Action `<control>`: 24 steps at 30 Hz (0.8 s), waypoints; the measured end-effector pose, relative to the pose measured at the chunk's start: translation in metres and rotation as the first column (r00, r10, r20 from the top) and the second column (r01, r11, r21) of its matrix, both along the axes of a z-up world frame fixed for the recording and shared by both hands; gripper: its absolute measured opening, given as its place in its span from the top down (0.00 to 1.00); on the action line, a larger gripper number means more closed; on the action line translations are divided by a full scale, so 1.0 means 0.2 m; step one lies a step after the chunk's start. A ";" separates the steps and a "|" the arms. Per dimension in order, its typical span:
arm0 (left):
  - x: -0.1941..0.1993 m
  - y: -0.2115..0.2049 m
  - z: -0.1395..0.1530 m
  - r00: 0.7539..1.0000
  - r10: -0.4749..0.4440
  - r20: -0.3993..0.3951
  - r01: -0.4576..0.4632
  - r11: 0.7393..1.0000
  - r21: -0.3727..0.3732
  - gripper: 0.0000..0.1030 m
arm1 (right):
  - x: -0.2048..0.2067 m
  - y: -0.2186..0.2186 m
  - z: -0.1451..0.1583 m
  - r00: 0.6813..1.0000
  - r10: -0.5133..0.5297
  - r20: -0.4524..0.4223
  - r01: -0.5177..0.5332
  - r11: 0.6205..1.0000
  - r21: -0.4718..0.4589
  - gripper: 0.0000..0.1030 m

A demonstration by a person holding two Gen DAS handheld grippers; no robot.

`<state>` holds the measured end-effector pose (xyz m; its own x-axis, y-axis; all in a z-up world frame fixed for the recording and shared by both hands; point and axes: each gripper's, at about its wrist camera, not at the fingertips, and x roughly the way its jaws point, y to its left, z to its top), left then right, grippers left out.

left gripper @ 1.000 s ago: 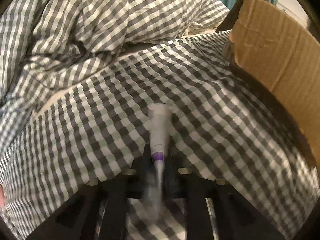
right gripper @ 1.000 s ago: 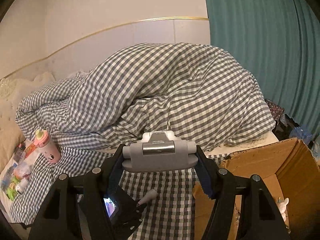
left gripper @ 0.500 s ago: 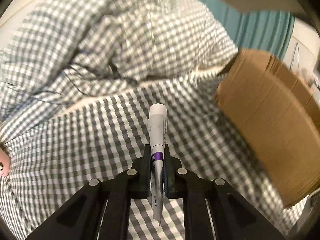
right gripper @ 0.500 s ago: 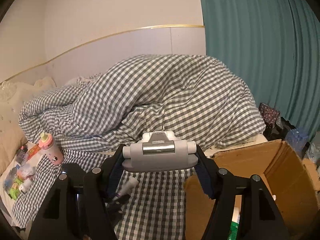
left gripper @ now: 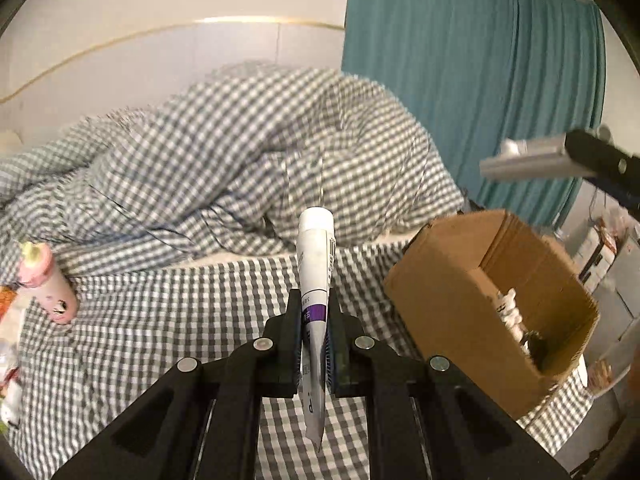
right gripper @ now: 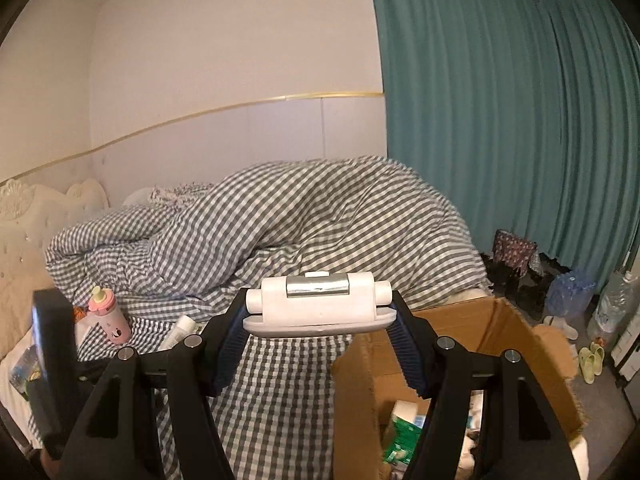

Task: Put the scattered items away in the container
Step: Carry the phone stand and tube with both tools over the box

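Observation:
My left gripper (left gripper: pixel 314 316) is shut on a white tube with a purple band (left gripper: pixel 316 264), held in the air above the checked bedsheet, cap pointing away. The open cardboard box (left gripper: pixel 440 320) stands to its right with several items inside. My right gripper (right gripper: pixel 318 320) is shut on a white hinged gadget with a silver middle (right gripper: pixel 318 304), its pads pressing on both ends. It hangs over the near left corner of the box (right gripper: pixel 356 392). The right wrist view also catches the tube (right gripper: pixel 180 330) at the left. The gadget (left gripper: pixel 520 160) hangs above the box in the left wrist view.
A heaped checked duvet (right gripper: pixel 300 220) fills the back of the bed. A pink bottle (right gripper: pixel 108 316) and colourful packets (left gripper: pixel 8 312) lie at the bed's left. Teal curtain (right gripper: pixel 500 120), bags, water jugs (right gripper: pixel 612 308) and slippers (right gripper: pixel 592 360) are on the right, on the floor.
My left gripper has lifted the tube off the sheet and tilted up, bringing the box's inside into view. My right gripper has carried the gadget up and rightward over the box.

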<state>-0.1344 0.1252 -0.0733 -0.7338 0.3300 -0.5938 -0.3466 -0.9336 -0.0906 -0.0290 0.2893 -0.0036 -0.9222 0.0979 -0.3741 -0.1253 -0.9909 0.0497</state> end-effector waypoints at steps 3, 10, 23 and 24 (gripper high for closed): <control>0.09 0.01 0.10 0.999 0.012 -0.034 -0.012 1.000 0.012 0.92 | 0.09 0.03 0.04 1.000 -0.012 -0.017 0.012 1.000 0.004 0.37; 0.27 0.10 0.26 0.995 0.016 -0.094 -0.013 0.999 0.029 0.92 | 0.29 0.17 0.10 0.998 -0.057 -0.038 0.057 0.998 0.006 0.37; 0.47 0.48 0.37 0.985 -0.096 -0.146 0.101 0.994 0.029 0.91 | 0.53 0.53 0.12 0.982 -0.187 -0.034 0.187 0.982 0.010 0.37; 0.47 0.51 0.38 0.984 -0.103 -0.147 0.108 0.994 0.030 0.91 | 0.54 0.55 0.12 0.981 -0.191 -0.033 0.192 0.981 0.009 0.37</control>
<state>-0.0403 0.2263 0.0022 -0.7709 0.4302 -0.4697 -0.4549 -0.8881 -0.0667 0.0793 0.3999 0.0208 -0.8975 0.2784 -0.3421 -0.3114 -0.9492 0.0445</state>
